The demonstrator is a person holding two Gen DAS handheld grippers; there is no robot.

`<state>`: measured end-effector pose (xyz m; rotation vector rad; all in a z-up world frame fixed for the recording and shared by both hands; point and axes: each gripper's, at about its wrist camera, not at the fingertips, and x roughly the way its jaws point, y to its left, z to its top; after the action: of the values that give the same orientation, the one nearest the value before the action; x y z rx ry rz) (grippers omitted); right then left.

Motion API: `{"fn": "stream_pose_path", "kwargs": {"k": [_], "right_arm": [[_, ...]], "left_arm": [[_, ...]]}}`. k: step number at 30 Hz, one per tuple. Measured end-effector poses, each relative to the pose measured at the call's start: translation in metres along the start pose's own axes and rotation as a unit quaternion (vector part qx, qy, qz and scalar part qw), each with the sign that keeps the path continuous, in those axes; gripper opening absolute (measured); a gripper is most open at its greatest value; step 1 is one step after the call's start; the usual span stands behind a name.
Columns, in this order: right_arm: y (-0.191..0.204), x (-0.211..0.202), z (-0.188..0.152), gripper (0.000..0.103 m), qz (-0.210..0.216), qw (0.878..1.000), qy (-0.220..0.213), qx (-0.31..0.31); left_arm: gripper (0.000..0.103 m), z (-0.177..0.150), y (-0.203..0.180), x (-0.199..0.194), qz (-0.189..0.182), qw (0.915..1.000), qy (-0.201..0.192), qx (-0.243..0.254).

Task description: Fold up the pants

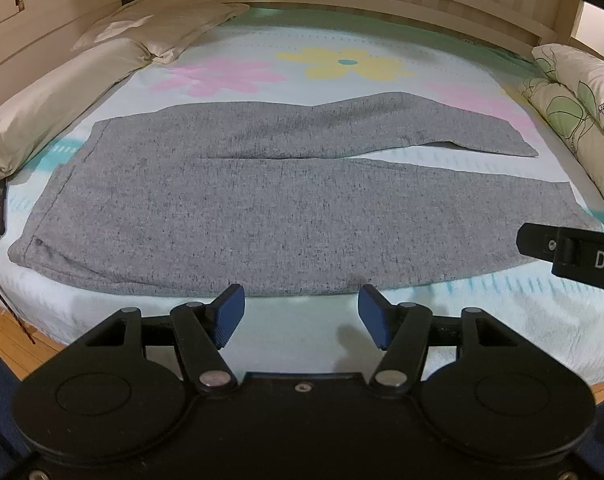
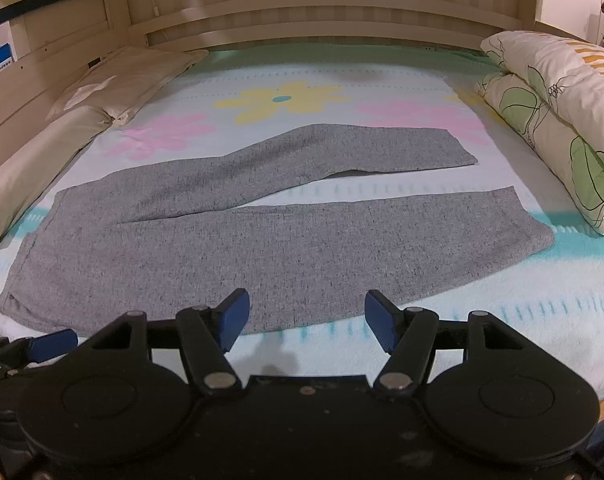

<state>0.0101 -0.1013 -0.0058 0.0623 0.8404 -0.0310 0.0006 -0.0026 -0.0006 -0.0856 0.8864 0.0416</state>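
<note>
Grey heathered pants lie flat and spread out on the bed, waistband at the left, both legs running to the right with a gap between them. My left gripper hovers open over the bed's near edge, just short of the near leg, nothing between its blue pads. In the right wrist view the same pants fill the middle, and my right gripper stands open at the near leg's lower edge, holding nothing. The right gripper's black body shows at the right edge of the left wrist view.
The bed sheet is pale with large pink and yellow flowers. Cream pillows line the left side and a floral quilt is piled at the right. A wooden slatted headboard runs along the back. Wooden floor shows lower left.
</note>
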Motion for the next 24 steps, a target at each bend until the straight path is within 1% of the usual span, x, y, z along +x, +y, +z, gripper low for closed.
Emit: {"fn": "stream_pose_path", "kwargs": {"k": [24], "right_arm": [[0.0013,0.0029,-0.0008,0.067,-0.001,1.0,0.004,-0.006]], "left_arm": [[0.065,0.0001,0.0029,0.0001,0.0,1.0,0.007,-0.005]]}}
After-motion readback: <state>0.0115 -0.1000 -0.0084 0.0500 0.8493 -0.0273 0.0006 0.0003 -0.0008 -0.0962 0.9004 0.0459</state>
